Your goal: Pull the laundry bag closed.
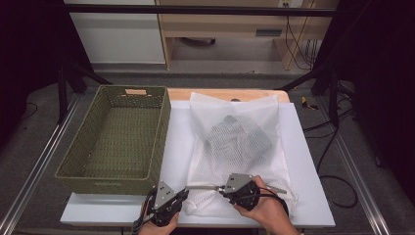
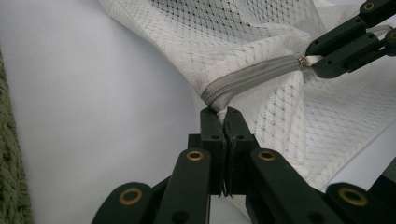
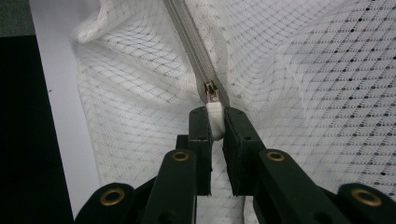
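In the high view, a white mesh laundry bag (image 1: 235, 147) with grey clothing (image 1: 240, 137) inside is seen lying on the white table (image 1: 308, 161), just right of a green woven basket (image 1: 117, 137). The left gripper (image 1: 183, 193) and right gripper (image 1: 222, 188) are held at the bag's near edge, a stretch of zipper (image 1: 203, 186) pulled taut between them

In the left gripper view, the jaws are seen closed tight on the bag's corner fabric at the zipper's end (image 2: 222, 100)

In the right gripper view, the white zipper pull tab (image 3: 215, 119) is pinched between nearly closed jaws, the metal slider (image 3: 211, 91) sitting just beyond
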`<state>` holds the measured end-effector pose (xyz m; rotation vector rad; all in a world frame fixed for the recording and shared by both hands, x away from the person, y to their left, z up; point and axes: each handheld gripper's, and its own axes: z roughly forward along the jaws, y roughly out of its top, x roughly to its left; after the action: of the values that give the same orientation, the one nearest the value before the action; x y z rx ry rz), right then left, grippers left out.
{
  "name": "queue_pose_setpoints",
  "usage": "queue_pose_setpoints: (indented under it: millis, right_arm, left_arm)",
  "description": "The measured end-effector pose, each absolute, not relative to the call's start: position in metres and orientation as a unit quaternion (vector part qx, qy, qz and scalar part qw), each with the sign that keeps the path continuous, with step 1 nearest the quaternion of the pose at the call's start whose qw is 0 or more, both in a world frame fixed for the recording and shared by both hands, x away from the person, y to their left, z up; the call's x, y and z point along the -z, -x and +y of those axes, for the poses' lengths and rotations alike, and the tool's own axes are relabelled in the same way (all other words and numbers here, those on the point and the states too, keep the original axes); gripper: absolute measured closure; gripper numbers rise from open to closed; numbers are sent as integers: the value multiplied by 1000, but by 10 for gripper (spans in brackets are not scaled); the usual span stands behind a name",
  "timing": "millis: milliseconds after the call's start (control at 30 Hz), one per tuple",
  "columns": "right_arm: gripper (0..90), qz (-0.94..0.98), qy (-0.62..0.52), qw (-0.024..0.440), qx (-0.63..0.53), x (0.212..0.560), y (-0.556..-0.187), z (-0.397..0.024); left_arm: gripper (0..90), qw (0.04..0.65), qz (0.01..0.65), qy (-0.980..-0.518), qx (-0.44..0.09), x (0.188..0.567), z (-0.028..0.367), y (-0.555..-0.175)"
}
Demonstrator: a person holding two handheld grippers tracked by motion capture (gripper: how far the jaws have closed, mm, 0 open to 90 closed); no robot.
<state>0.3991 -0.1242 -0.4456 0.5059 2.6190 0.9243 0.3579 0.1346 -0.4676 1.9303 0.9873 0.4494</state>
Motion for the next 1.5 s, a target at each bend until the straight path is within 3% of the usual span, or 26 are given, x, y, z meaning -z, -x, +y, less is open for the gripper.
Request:
queue_pose_setpoints:
  millis: [1500]
  right_arm:
    - [820,916,-189,160,-316,447,-400,-144]
  left_arm:
    - [887,452,403,-774,-185,465,138,-358]
